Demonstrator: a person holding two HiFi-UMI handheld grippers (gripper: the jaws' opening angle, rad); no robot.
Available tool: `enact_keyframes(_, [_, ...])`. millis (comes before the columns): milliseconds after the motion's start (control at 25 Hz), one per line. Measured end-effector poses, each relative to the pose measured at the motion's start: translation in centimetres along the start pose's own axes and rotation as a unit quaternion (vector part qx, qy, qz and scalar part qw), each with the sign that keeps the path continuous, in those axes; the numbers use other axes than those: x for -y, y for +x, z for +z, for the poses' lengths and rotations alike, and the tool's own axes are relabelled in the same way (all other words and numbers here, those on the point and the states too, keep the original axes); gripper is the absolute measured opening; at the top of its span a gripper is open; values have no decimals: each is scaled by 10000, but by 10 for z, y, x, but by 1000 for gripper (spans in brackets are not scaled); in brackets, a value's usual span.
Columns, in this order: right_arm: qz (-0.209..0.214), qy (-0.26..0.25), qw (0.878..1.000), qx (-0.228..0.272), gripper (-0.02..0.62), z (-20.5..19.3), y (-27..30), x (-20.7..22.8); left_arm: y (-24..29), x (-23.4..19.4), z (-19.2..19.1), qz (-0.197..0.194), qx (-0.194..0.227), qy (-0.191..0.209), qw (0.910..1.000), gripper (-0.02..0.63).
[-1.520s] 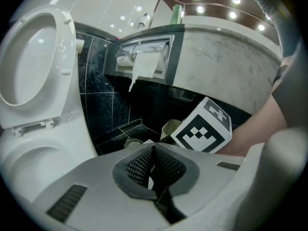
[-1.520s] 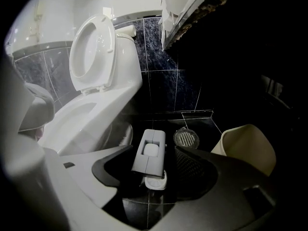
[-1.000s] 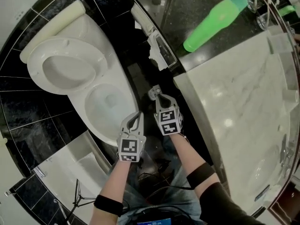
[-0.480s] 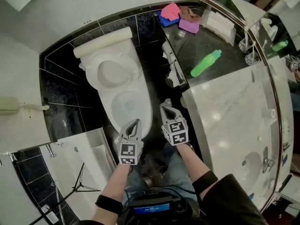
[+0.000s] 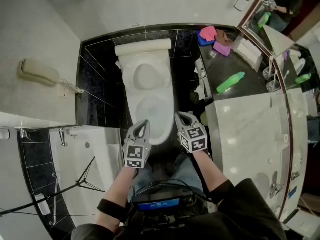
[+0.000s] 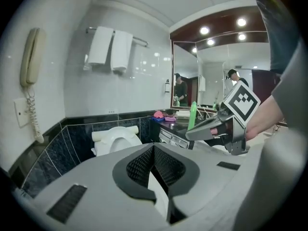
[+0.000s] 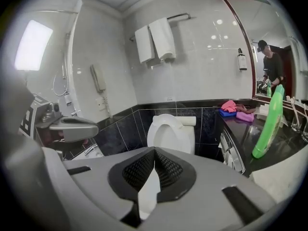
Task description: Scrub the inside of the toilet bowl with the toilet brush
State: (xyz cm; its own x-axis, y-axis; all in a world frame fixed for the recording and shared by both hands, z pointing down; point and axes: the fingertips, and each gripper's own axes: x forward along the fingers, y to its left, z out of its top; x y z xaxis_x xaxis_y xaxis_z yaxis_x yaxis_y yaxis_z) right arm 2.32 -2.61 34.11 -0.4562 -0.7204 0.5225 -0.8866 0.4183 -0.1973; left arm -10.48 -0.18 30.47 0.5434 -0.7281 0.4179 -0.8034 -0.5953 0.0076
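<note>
Now the head view takes in far more of the bathroom than it did a second ago: the toilet, which then filled the upper left of the frame at an angle, sits smaller and square-on at centre, against the black-tiled wall. A wall phone and a mirror have come into view. The green bottle, earlier large at top right, is a small shape lying on the dark counter, near the pink and purple cloths.

Both grippers have risen with the camera and hang side by side in front of the bowl, pointing toward it and tilted downward. Bare forearms reach up from the bottom edge of the frame. The left gripper has its tip over the bowl's front rim; the right gripper sits just off the rim's right side, above the dark floor.

Each gripper's own view shows its jaws closed together at the tips with nothing between them. The toilet seat stands raised against the cistern, leaving the bowl open.
</note>
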Motion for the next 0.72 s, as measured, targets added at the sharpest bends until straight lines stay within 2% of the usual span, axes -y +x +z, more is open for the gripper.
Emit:
enact_keyframes(280, [337,-190,9992,80,8,28,-11,-39,-39,-23,17,315,95,1,9995,2])
enact_keyframes(400, [482,-234,9985,119,6,36,-19,-56,-49,-30,19,421,131,-114,9990,2])
enact_keyframes(720, [474,-255,9985,118,6,29,-29,-63,-67,-50,13,631,136,-368,9972,2])
